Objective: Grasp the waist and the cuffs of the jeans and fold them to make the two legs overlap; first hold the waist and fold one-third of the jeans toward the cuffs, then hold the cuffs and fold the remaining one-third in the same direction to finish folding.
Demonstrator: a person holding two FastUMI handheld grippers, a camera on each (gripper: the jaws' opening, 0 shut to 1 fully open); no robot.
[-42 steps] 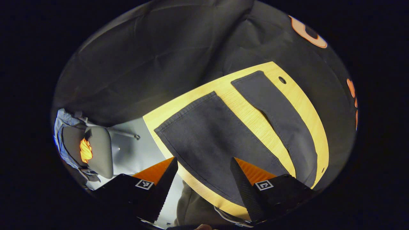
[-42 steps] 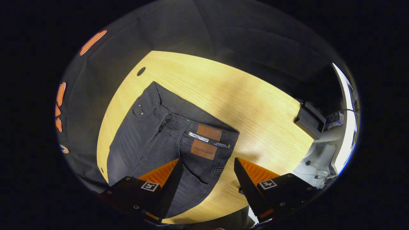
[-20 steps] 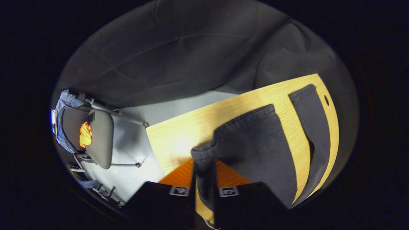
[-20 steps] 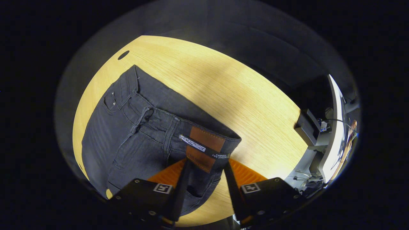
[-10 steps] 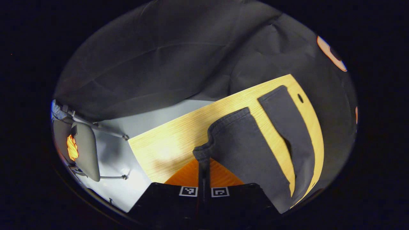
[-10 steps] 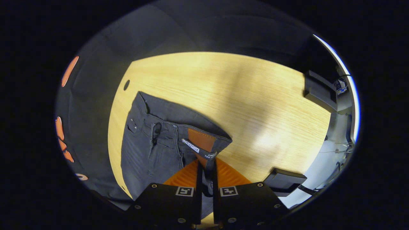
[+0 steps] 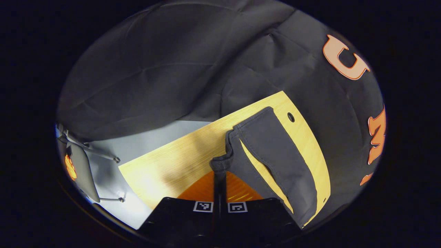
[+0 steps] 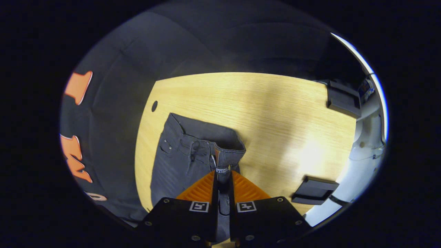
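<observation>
dark denim jeans [image 8: 179,162]: with left gripper [image 7: 220,172] clamped on the cuff [image 7: 220,162] and right gripper [image 8: 223,175] on the waist [image 8: 220,148], carry both across together, edges level, onto the far leg [image 7: 275,148].

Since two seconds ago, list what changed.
Both grippers went from open to shut: the left gripper took the near cuff, the right gripper the waist. Both lifted, carrying the near leg toward the far leg. The table and far leg stayed put.

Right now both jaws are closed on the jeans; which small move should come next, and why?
Probably carry both grips across until the legs overlap: the left gripper pinches the near cuff, the right gripper the waist, and wood shows between the legs.
</observation>
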